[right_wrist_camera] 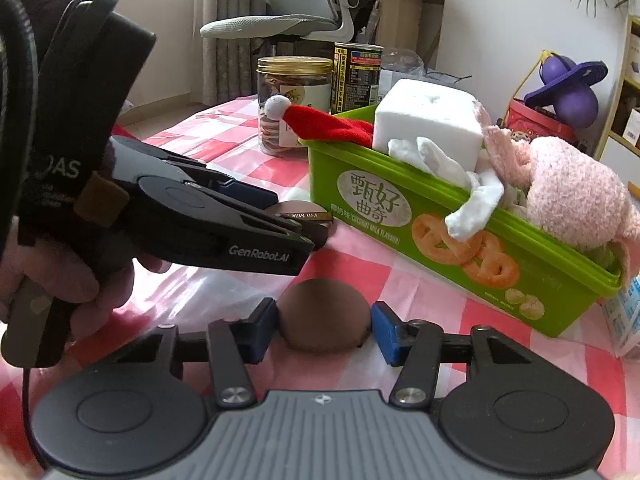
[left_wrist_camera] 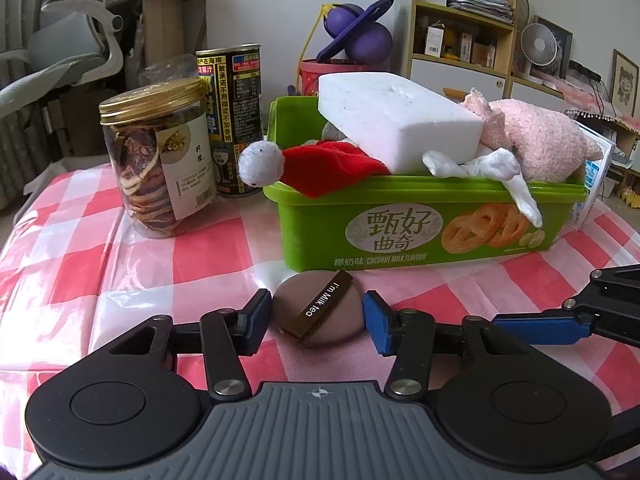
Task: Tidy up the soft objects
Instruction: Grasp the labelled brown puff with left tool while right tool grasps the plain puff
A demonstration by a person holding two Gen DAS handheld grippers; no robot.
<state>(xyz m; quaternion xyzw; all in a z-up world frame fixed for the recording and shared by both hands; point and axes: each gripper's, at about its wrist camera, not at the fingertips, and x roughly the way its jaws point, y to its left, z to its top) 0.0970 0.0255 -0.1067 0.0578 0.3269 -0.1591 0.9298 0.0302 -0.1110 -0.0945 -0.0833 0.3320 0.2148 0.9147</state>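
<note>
A brown powder puff [left_wrist_camera: 318,310] with a dark "I'm Milk tea" ribbon lies on the checked tablecloth [left_wrist_camera: 120,272]. It sits between the blue pads of my left gripper [left_wrist_camera: 318,322], which press on both its sides. A second, plain brown puff [right_wrist_camera: 324,316] is squeezed between the pads of my right gripper [right_wrist_camera: 324,330]. In the right wrist view the left gripper [right_wrist_camera: 306,222] reaches in from the left, held by a hand [right_wrist_camera: 60,276]. Behind stands a green cookie box [left_wrist_camera: 320,224] holding a white foam block [left_wrist_camera: 396,124], a pink plush [left_wrist_camera: 536,140], a red Santa hat [left_wrist_camera: 320,168] and a white cloth [left_wrist_camera: 492,168].
A gold-lidded jar of dried slices [left_wrist_camera: 160,160] and a dark can [left_wrist_camera: 234,120] stand left of the box. A milk carton [right_wrist_camera: 624,320] stands at the box's right end. An office chair [right_wrist_camera: 288,12] and a shelf [left_wrist_camera: 460,20] are beyond the table.
</note>
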